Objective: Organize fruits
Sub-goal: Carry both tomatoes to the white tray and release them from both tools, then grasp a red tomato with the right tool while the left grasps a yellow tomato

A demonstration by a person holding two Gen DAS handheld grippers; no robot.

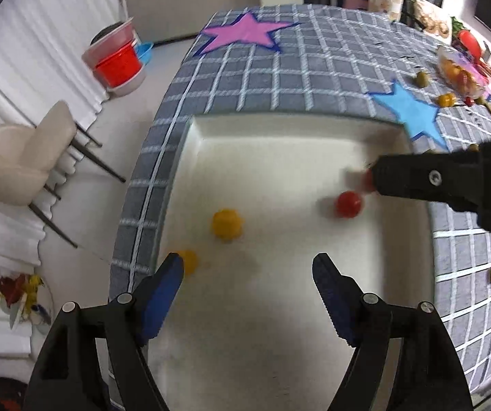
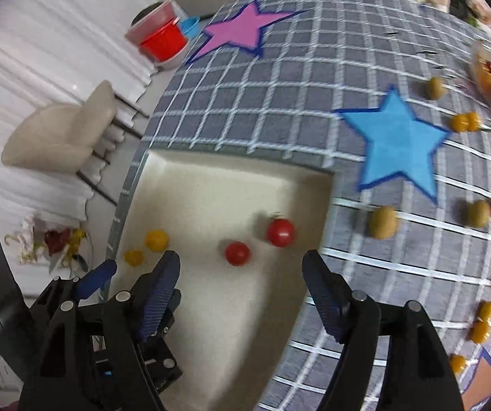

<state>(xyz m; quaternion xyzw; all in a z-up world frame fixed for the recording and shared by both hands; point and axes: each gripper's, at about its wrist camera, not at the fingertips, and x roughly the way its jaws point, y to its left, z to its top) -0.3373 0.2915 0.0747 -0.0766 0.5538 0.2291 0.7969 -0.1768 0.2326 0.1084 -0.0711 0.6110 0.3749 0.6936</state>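
1. While both grippers hung over the white tray (image 1: 279, 157), the left gripper (image 1: 247, 267) had its fingers spread apart, gripping nothing.
2. Its partner, the right gripper (image 2: 242, 263), likewise had its fingers wide apart and empty.
3. Two red tomatoes (image 2: 280, 232) and two yellow fruits (image 1: 226, 223) lay inside the tray.
4. More small fruits (image 2: 383, 222) were scattered across the checked tablecloth (image 1: 297, 68) to the right, near the blue star (image 2: 396, 144).

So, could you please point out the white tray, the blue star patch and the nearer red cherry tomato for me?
white tray (image 2: 211, 185): right wrist view, bare floor near its far wall.
blue star patch (image 2: 396, 144): right wrist view, centre of the star.
nearer red cherry tomato (image 2: 237, 253): right wrist view, middle of its skin.
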